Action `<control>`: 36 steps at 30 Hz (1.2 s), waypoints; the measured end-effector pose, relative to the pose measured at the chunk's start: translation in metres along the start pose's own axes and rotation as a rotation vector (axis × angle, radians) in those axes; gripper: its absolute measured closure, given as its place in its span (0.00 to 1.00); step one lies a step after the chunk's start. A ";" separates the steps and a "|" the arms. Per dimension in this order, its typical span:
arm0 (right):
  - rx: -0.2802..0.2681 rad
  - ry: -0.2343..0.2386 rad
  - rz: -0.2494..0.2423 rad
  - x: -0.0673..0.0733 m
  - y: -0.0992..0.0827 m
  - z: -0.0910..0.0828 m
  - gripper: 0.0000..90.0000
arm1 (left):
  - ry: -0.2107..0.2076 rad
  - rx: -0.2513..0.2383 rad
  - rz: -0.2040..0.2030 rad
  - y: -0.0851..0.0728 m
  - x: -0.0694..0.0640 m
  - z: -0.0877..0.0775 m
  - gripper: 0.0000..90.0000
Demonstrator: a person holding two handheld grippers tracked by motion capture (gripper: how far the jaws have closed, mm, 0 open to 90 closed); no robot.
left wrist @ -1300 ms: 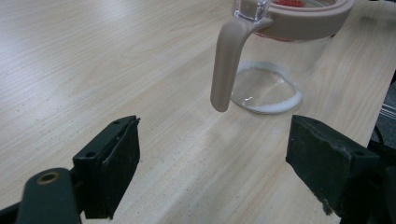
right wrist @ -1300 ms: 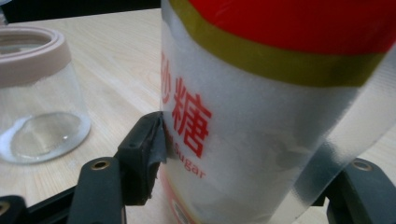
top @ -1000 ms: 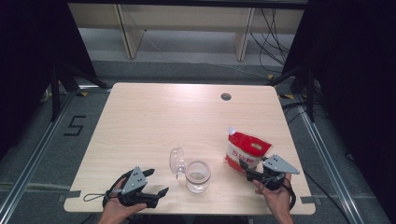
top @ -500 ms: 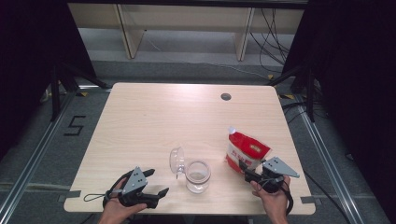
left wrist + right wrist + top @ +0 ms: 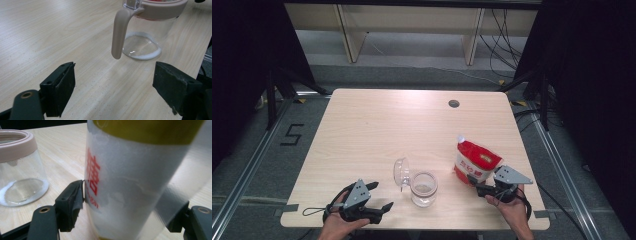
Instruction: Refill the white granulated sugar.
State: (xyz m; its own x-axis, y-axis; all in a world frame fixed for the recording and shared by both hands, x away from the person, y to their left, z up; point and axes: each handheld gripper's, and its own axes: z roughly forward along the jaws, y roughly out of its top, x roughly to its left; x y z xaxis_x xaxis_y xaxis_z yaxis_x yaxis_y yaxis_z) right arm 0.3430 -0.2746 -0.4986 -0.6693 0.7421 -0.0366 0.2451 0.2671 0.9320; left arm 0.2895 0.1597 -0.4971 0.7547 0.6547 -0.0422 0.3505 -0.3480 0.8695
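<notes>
Glass and a pale pink rim: the jar point(image 5: 424, 188) stood at the near middle of the table point(image 5: 377, 125), its lid point(image 5: 401, 172) flipped open to the left. A thin white layer of sugar point(image 5: 143, 56) lay on its bottom.

My left gripper point(image 5: 381, 196) rested at the near left, aimed at the jar, its jaws wide apart with nothing between them.

The red-and-white sugar pouch point(image 5: 476, 161) stood upright on the table to the right of the jar, near it but not touching. My right gripper point(image 5: 474, 181) was at its near side with the pouch point(image 5: 130, 182) between the jaws. Those jaws had just been opening. One pad sat right at the pouch's skin, and I saw no squeeze, so I took them as apart around it rather than clamped.

By my reading, some sugar was already in and the pouch was set down. What remained was backing the right gripper away and closing the lid, unless more sugar was wanted.
</notes>
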 end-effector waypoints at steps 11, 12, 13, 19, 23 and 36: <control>-0.098 0.007 -0.007 -0.006 -0.003 0.013 0.19 | 0.009 0.009 0.017 0.000 0.000 0.000 0.20; -0.091 0.028 -0.018 -0.007 -0.003 0.012 0.18 | 0.011 0.016 0.017 0.000 0.000 -0.001 0.20; -0.087 0.019 0.002 -0.005 -0.003 0.012 0.18 | 0.008 0.017 0.018 0.000 0.000 -0.001 0.20; -0.092 0.012 -0.013 -0.006 -0.005 0.015 0.20 | 0.002 0.018 0.047 0.000 0.002 0.000 0.20; -0.101 0.015 -0.002 -0.006 -0.006 0.018 0.24 | -0.006 0.018 0.015 -0.001 -0.001 0.001 0.20; -0.109 0.035 -0.004 -0.007 -0.009 0.021 0.32 | -0.001 0.013 0.020 -0.001 -0.001 0.002 0.20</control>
State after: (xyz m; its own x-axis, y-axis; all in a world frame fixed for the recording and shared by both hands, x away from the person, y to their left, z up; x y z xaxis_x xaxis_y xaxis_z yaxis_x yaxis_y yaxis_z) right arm 0.3603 -0.2690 -0.5148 -0.6950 0.7184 -0.0292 0.1659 0.1997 0.9657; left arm 0.2895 0.1583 -0.4983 0.7621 0.6470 -0.0257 0.3429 -0.3696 0.8636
